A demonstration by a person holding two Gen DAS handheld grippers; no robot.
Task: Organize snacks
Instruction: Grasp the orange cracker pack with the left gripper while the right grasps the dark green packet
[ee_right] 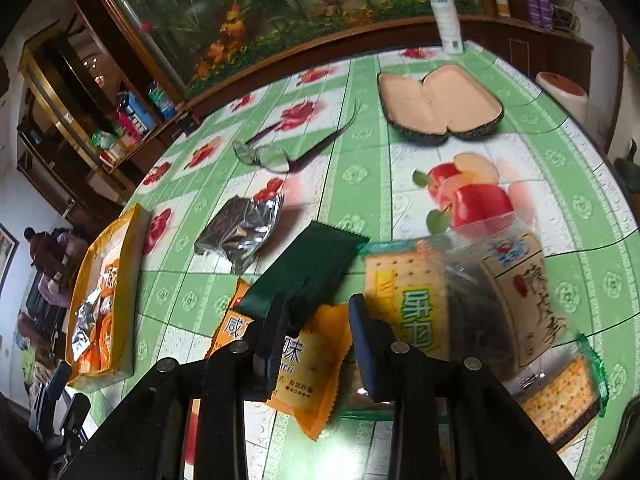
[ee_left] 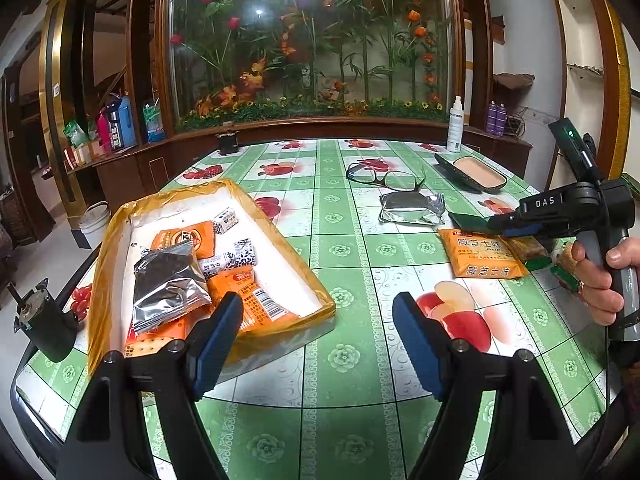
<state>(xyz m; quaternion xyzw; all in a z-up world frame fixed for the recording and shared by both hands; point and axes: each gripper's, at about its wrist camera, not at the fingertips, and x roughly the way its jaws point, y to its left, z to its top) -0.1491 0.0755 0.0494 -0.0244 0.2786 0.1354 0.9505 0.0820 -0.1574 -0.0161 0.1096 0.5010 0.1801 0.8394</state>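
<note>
A yellow-rimmed box (ee_left: 280, 220) at the table's left holds several orange, silver and white snack packets; it also shows in the right wrist view (ee_right: 120, 240). My left gripper (ee_left: 318, 320) is open and empty, low over the table beside the box's near right corner. My right gripper (ee_right: 316, 316) is open, its jaws over a dark green packet (ee_right: 308, 268) and an orange packet (ee_right: 308, 360), gripping neither. It appears in the left wrist view (ee_left: 496, 226). A silver packet (ee_right: 240, 232) lies loose on the table. Cracker packets (ee_right: 404, 300) lie to the right.
Glasses (ee_left: 384, 178) and an open glasses case (ee_left: 476, 172) lie at mid-table. A spray bottle (ee_left: 455, 124) stands at the far edge. A dark motor-like object (ee_left: 44, 320) sits at the left edge. The tablecloth (ee_left: 344, 248) is green with fruit prints.
</note>
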